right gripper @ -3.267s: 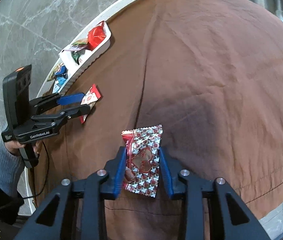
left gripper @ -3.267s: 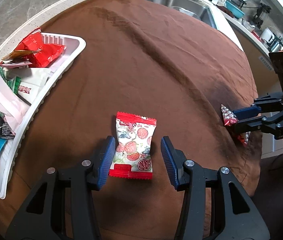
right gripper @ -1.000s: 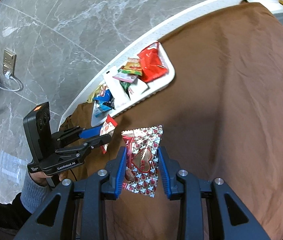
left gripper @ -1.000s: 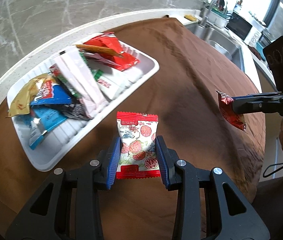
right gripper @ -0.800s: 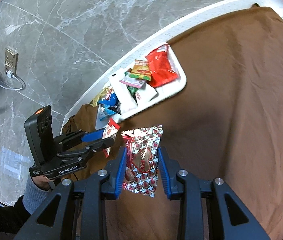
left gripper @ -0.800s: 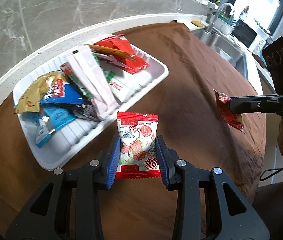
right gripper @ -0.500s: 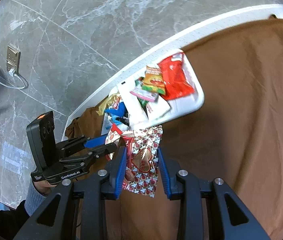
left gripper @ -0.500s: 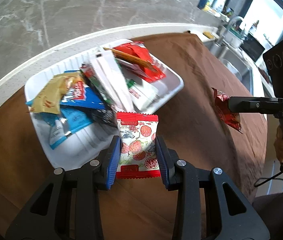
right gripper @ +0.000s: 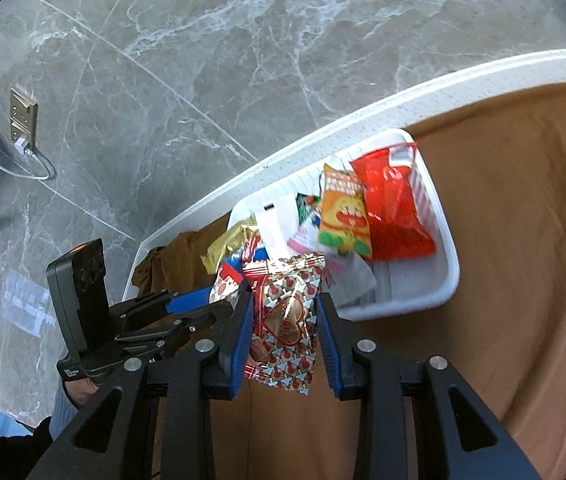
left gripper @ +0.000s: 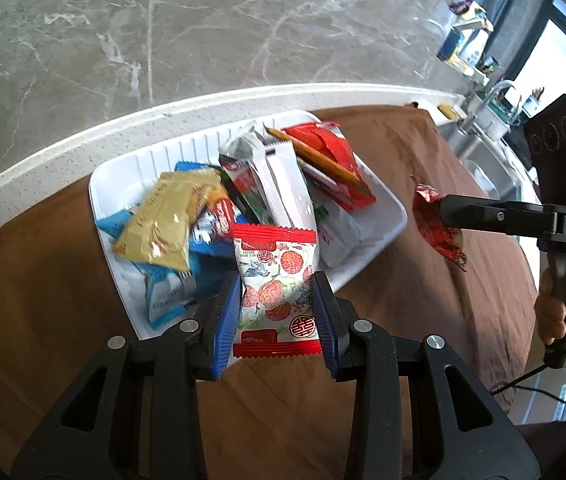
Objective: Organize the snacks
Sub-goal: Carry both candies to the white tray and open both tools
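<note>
My left gripper [left gripper: 277, 292] is shut on a white snack packet with red fruit print and red ends [left gripper: 277, 292], held over the near edge of the white tray [left gripper: 397, 216]. The tray holds several snack packets, among them a gold one [left gripper: 163, 224] and a red one [left gripper: 331, 152]. My right gripper [right gripper: 283, 312] is shut on a red-and-silver heart-print packet [right gripper: 283, 320], held above the tray's near rim [right gripper: 449, 276]. The right gripper also shows in the left wrist view [left gripper: 447, 210] with its packet [left gripper: 435, 224]. The left gripper shows in the right wrist view [right gripper: 203, 300].
The tray sits on a brown cloth [left gripper: 423, 320] over a white counter edge [left gripper: 163, 116] against a grey marble wall. A sink and faucet [left gripper: 483, 120] lie far right. A wall socket with a cable [right gripper: 23, 120] is at left.
Both grippers have lifted their packets off the cloth and carried them toward the tray. The tray now lies directly ahead of and under both packets.
</note>
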A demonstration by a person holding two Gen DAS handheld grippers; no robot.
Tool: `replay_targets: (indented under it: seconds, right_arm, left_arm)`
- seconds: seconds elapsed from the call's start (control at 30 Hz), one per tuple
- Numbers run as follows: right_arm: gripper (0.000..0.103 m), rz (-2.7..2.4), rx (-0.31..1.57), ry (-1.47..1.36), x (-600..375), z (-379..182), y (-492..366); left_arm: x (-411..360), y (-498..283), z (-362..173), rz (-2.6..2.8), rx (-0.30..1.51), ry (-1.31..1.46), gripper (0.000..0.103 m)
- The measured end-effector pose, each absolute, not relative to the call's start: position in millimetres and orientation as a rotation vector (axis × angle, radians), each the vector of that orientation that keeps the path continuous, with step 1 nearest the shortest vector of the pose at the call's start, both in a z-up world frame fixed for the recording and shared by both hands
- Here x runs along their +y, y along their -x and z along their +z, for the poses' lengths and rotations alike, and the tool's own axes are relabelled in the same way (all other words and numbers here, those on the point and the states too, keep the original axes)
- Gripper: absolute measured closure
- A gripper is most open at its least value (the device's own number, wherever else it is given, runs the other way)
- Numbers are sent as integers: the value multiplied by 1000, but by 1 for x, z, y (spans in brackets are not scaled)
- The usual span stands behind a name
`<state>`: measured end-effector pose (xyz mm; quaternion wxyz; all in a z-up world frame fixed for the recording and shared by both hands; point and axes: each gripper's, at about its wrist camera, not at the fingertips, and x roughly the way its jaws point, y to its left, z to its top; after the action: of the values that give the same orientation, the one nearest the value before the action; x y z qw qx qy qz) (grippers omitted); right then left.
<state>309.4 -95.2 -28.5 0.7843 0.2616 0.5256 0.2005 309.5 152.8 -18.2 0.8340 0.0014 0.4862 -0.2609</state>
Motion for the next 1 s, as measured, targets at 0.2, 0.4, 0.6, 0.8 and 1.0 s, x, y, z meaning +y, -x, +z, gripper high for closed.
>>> replay_targets:
  seconds: [0.2,0.4,0.6,0.8,1.0]
  right_arm:
    - [69,445,1131,-549,-88,-32,-336]
    - [69,442,1129,-531,-84,-39,-359]
    - [69,434,1147,-519,-82,-54,-380]
    - [69,436,1163,-473,-72,-68,-396]
    - [68,427,1167,-434,-66,-79,-408]
  left_arm:
    - [157,-325,-13,-534,1014,27,70]
    - [157,-342,-11,-512,1011,43,70]
    - [156,-356,-18,-484,1018,70,70]
    - [155,-368,-25,-460,1024,92,70]
    - [152,-375,-32,-441,1026,110,70]
